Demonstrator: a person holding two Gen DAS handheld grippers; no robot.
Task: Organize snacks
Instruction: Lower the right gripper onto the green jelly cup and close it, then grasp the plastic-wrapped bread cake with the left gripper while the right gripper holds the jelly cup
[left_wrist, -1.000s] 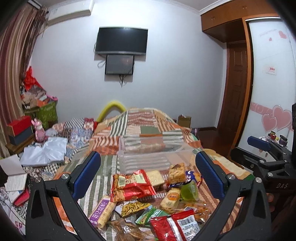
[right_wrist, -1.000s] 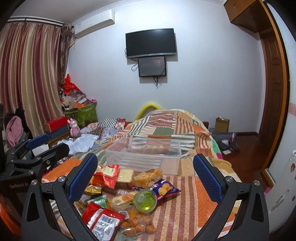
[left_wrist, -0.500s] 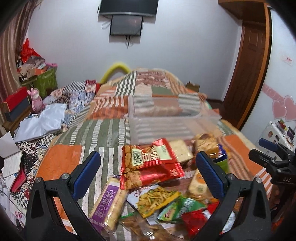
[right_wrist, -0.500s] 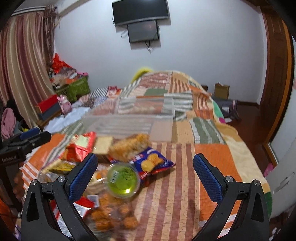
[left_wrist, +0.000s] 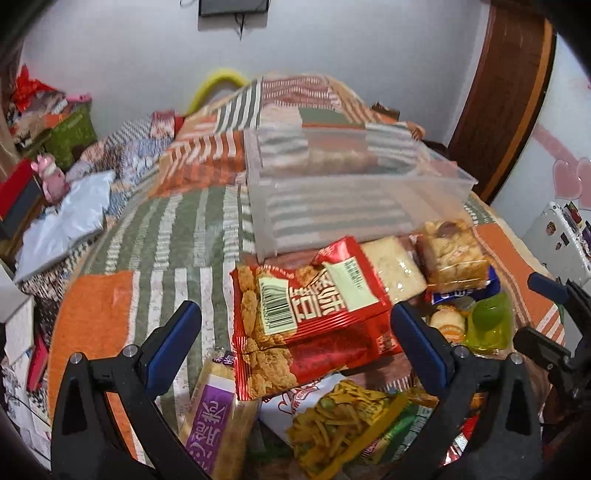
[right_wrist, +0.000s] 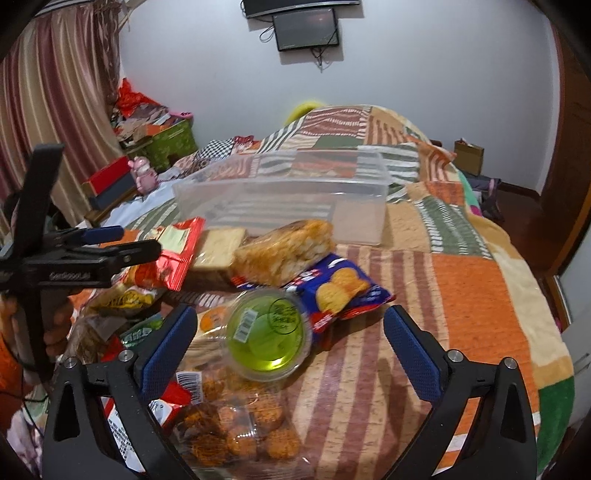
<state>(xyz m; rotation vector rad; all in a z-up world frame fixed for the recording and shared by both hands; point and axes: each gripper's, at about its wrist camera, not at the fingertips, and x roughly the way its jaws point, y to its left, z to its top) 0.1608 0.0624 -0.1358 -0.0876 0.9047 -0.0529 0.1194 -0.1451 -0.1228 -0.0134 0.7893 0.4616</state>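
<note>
Hovering wide open, left gripper (left_wrist: 295, 328) above red crinkled foil snack bag (left_wrist: 306, 317) at frame centre, right gripper (right_wrist: 290, 334) likewise released, framing round green jelly cup (right_wrist: 267, 332), clear rectangular plastic bin (right_wrist: 284, 192) beyond on striped patchwork blanket (right_wrist: 461, 280).

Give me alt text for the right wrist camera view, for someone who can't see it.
The open right gripper hovers over a green jelly cup in a pile of snack packets on a striped quilt. An empty clear plastic bin sits behind the pile, and the left gripper reaches in from the left.
</note>
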